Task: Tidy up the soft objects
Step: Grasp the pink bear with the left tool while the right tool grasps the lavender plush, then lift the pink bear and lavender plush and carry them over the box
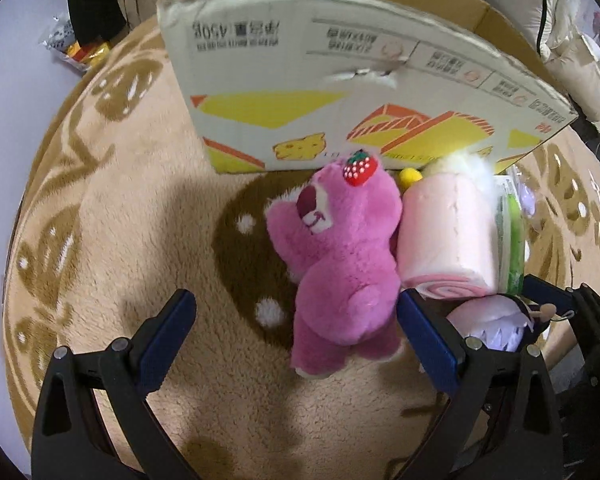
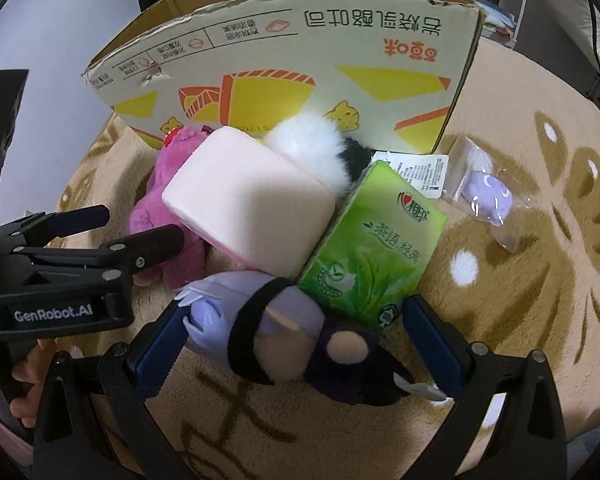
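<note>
A pink plush bear (image 1: 340,264) with a strawberry on its head lies on the rug in front of the cardboard box (image 1: 340,80). My left gripper (image 1: 296,308) is open, its jaws on either side of the bear's lower body. A pink rolled towel (image 1: 448,236) lies beside the bear and also shows in the right wrist view (image 2: 248,208). My right gripper (image 2: 292,324) is open around a purple doll (image 2: 284,340) with dark clothes. A green tissue pack (image 2: 372,252) and a white and black fluffy toy (image 2: 312,148) lie behind it.
The open cardboard box (image 2: 300,60) stands at the back. A small purple toy in a clear bag (image 2: 488,196) lies on the beige patterned rug (image 2: 540,280) to the right. Snack packets (image 1: 80,46) lie on the floor at far left. Pale bedding (image 1: 572,40) is at far right.
</note>
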